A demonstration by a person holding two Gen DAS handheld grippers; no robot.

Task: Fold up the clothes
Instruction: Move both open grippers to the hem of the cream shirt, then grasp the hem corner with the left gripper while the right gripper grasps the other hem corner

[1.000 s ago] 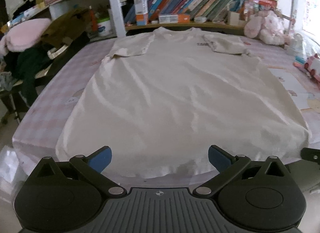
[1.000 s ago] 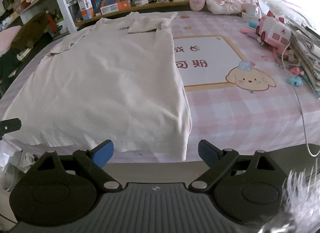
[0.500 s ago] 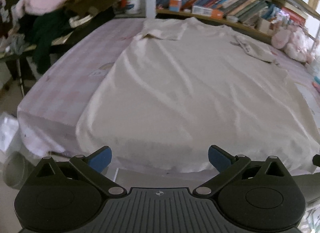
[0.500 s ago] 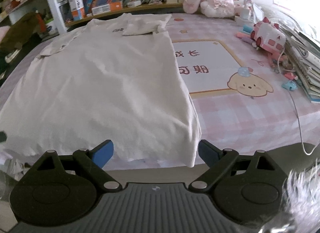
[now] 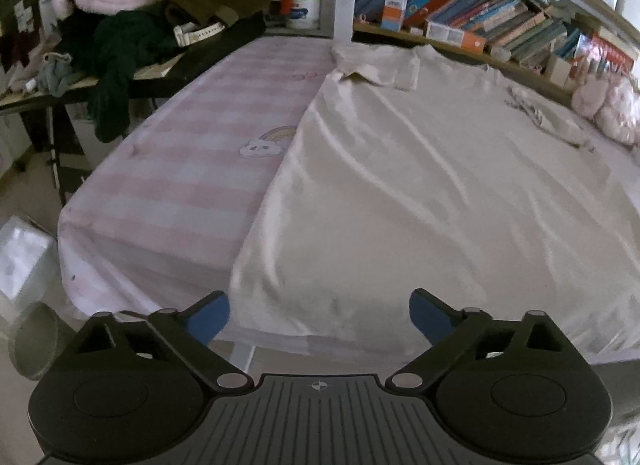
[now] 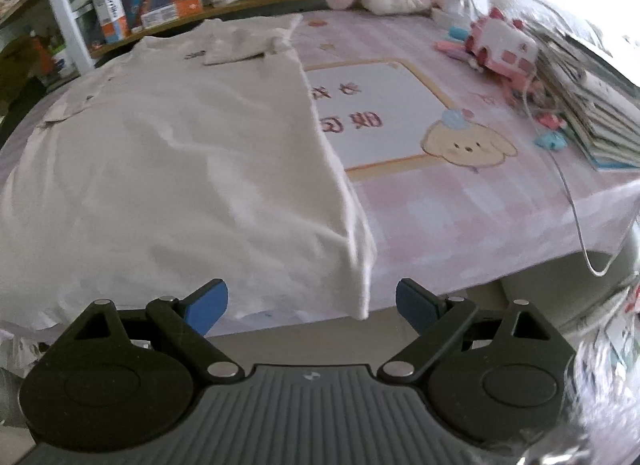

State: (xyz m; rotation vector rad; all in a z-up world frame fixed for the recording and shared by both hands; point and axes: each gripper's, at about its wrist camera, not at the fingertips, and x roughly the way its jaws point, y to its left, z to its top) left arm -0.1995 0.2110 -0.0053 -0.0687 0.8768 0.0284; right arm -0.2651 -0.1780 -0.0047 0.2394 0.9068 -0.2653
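the cream shirt is being shown spread flat on the pink checked bedcover, collar at 12 o'clock by the bookshelf, both sleeves tucked inward, hem draping over the near bed edge at 6 o'clock. the risk is being judged as this: if only one layer of the hanging hem is pinched, the layers could be dragged apart and the smooth body wrinkled; the hem corner could also be slid off the edge. the left gripper is being held low and level before the hem's 7 o'clock corner, fingers spread wide, nothing gripped. the right gripper is being held likewise before the 5 o'clock corner, spread and empty.
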